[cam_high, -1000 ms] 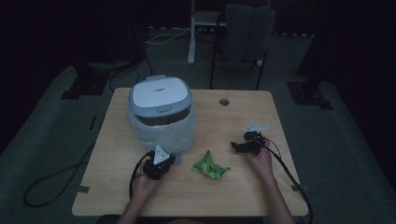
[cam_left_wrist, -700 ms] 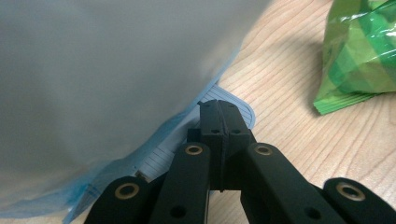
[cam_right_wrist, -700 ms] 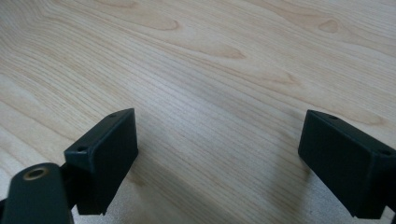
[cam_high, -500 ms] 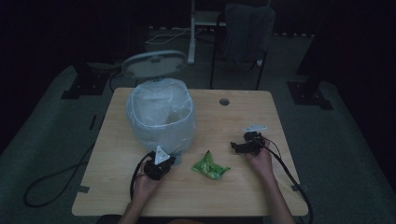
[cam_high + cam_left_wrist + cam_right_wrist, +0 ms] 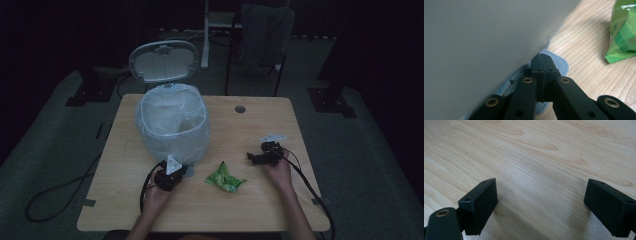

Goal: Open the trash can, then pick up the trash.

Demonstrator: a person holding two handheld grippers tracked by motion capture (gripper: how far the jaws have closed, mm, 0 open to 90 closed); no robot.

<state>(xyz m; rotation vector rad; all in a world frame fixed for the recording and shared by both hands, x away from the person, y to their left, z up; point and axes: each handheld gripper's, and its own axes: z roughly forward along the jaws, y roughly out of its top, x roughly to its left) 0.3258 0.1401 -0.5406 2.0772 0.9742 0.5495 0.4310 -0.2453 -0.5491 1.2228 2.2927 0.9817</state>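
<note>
A white pedal bin [image 5: 172, 125] lined with a clear bag stands on the wooden table [image 5: 250, 210], its lid [image 5: 164, 61] tipped up and back. My left gripper [image 5: 175, 172] is at the bin's foot. In the left gripper view, the left gripper [image 5: 543, 60] has its jaws shut together, with the tips resting on the ribbed grey pedal [image 5: 560, 65] under the bin wall. A crumpled green packet [image 5: 225, 177] lies between my hands, and the packet [image 5: 622, 32] is off to the side of the pedal. My right gripper [image 5: 257, 156] sits open, low over bare wood [image 5: 529, 150], with nothing between its fingers [image 5: 480, 205].
A round cable hole [image 5: 240, 108] sits near the table's far edge. Cables trail from both grippers off the front of the table. A chair [image 5: 260, 35] and stand feet lie on the dark floor beyond.
The bin's lid has swung from shut to fully up, showing the bag-lined inside. Both hands and the green packet have stayed where they were.
</note>
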